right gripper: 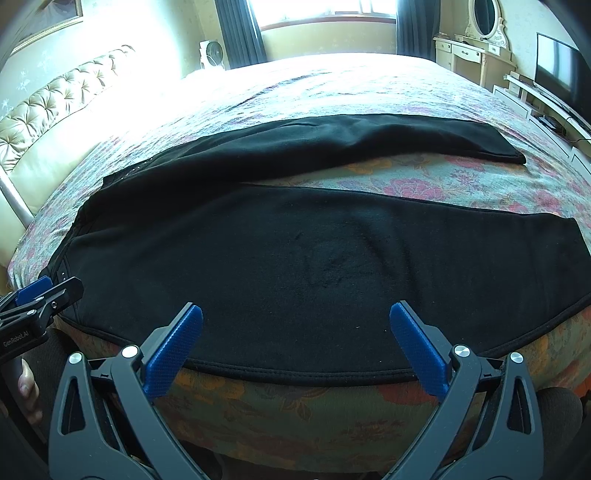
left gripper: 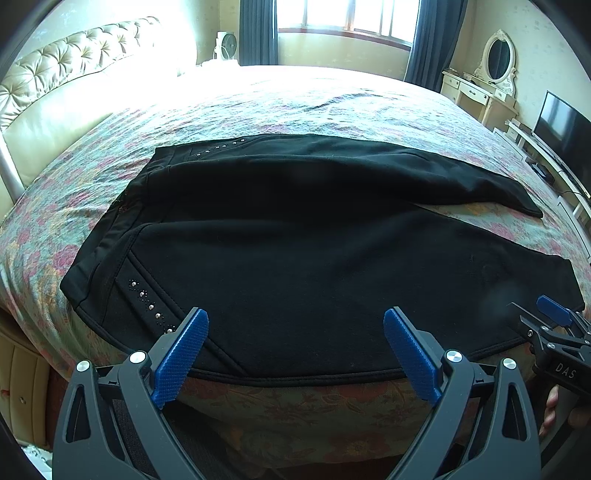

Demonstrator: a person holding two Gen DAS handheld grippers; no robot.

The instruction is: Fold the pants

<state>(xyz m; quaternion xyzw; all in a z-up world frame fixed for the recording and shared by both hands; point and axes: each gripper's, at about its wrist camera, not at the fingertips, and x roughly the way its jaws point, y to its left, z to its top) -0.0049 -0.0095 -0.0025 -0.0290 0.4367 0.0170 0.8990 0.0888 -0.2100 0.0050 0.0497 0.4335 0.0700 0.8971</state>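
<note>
On the floral bedspread (left gripper: pixel 332 110), black pants (left gripper: pixel 295 240) lie flat, legs apart, unfolded; left gripper (left gripper: pixel 295 347) and right gripper (right gripper: pixel 295 343) gape wide, empty.

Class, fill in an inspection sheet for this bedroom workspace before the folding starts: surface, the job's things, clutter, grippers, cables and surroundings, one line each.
Surface: bed with floral bedspread, lightly rippled, brightly lit at the far side.
Job's things: black fabric pants spread flat, waistband with silver studs to the left, legs apart and running right; nearer leg lies along the bed edge.
Clutter: nothing seen on the bed besides the pants.
Grippers: left gripper open, blue-padded fingers above the pants' near edge, holding nothing; right gripper open, likewise.
Cables: thin cable by the television stand.
Surroundings: tufted cream headboard, curtained window, white fan, cream dressing table with oval mirror, black television.
</note>
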